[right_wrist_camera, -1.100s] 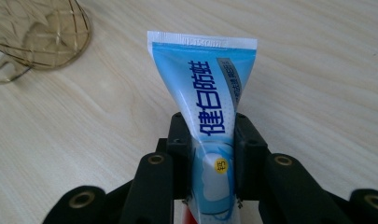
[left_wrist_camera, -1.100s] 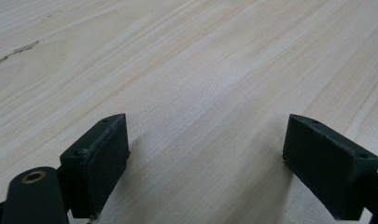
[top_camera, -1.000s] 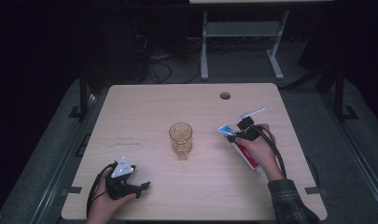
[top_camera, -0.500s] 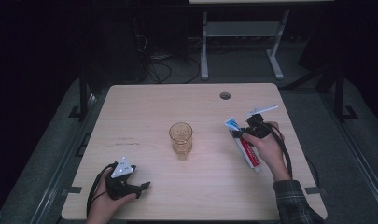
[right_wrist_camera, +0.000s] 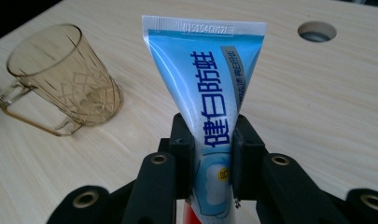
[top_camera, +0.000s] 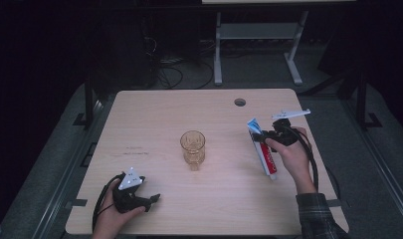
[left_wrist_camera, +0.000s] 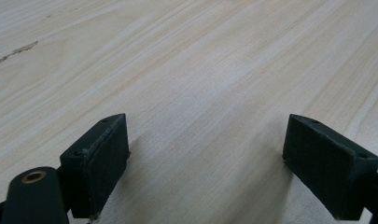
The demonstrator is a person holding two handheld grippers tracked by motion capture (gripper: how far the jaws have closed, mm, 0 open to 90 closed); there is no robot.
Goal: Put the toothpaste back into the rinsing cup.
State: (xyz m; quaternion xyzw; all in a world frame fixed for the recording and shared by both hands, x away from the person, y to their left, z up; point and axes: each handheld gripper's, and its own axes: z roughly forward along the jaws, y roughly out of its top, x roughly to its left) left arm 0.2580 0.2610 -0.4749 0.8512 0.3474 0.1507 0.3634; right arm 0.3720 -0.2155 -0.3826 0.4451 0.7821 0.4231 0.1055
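A: Right gripper point(right_wrist_camera: 210, 154) first. We see its jaws clenched on the toothpaste tube point(right_wrist_camera: 210, 88), pads pressing both sides around mid-body.

B: Agreed. Label? We read blue Chinese characters down the front, "健白防蛀", plus a smaller vertical line beside them that's too fine for us to make out. The crimped end has stamped digits, maybe "11S154", blurry, so we won't commit.

A: Fine. Tube colours: white crimp, blue body, red showing near the bottom by the jaws. In the high view the toothpaste tube point(top_camera: 262, 149) sits in the right gripper point(top_camera: 264, 134) at the desk's right side, crimp end pointing away from the person, red cap end toward them.

B: Lifted or resting? We can't tell from up there.

A: Skip it. Left gripper point(left_wrist_camera: 205, 158): jaws released, wide apart, bare desk point(left_wrist_camera: 200, 70) between them. High view has the left gripper point(top_camera: 150, 200) near the front left edge.

B: Amber glass mug point(top_camera: 193, 147) stands mid-desk, upright, handle toward the person, well apart from both grippers. No writing on it.

A: Cable hole point(top_camera: 240, 102) near the far edge.
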